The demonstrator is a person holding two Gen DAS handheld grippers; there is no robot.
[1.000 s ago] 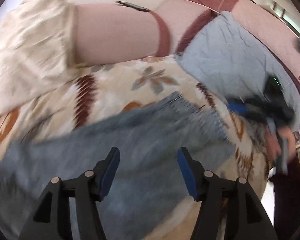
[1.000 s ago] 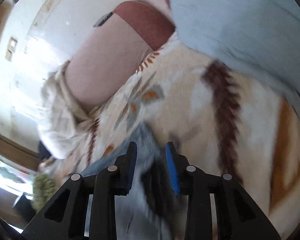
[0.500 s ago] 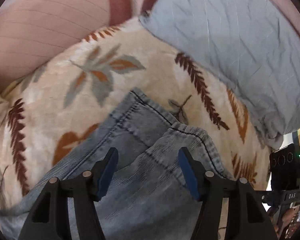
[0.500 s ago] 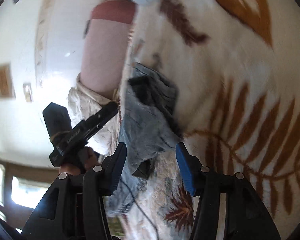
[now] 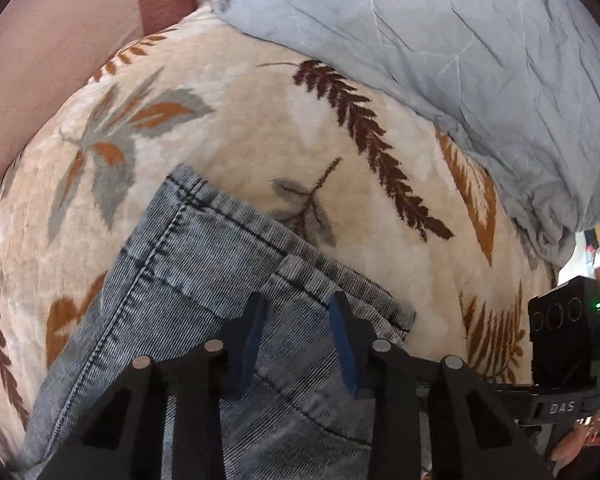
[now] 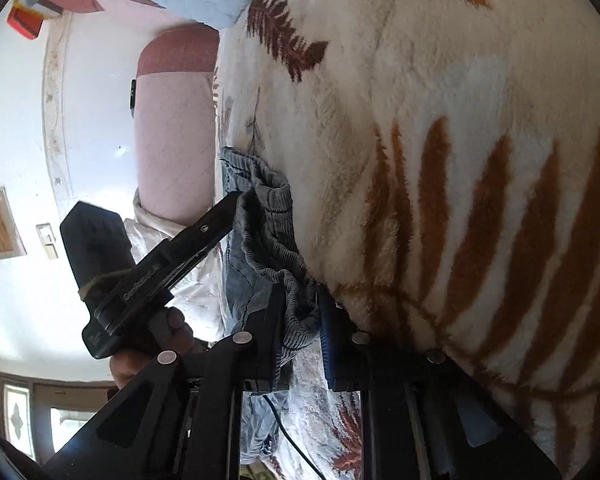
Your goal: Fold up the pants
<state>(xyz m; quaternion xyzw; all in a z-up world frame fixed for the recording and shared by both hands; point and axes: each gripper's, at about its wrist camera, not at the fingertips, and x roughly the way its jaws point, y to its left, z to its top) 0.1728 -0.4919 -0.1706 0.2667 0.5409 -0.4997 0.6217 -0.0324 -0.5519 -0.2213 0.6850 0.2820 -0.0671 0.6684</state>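
Blue-grey jeans (image 5: 188, 280) lie on a cream blanket with a leaf pattern (image 5: 260, 140). My left gripper (image 5: 296, 320) points steeply down onto their ribbed end. Its jaws are closing with flat denim between them, and the pads do not visibly pinch it. In the right wrist view my right gripper (image 6: 300, 300) is closing on a bunched edge of the jeans (image 6: 268, 216), with cloth filling the gap between its pads. The left gripper's fingers (image 6: 220, 216) touch the same edge a little farther along.
A grey-blue quilted pillow (image 5: 460, 60) lies on the blanket (image 6: 460, 160) beyond the jeans. A pink padded headboard (image 5: 40, 60) stands behind it. A hand (image 6: 160, 332) holds the left tool. A thin black cable (image 6: 288, 436) hangs under the right gripper.
Both grippers have come down onto the end of the jeans. The left jaws have narrowed over the denim. The right jaws, wide half a second ago, now clamp the bunched edge.
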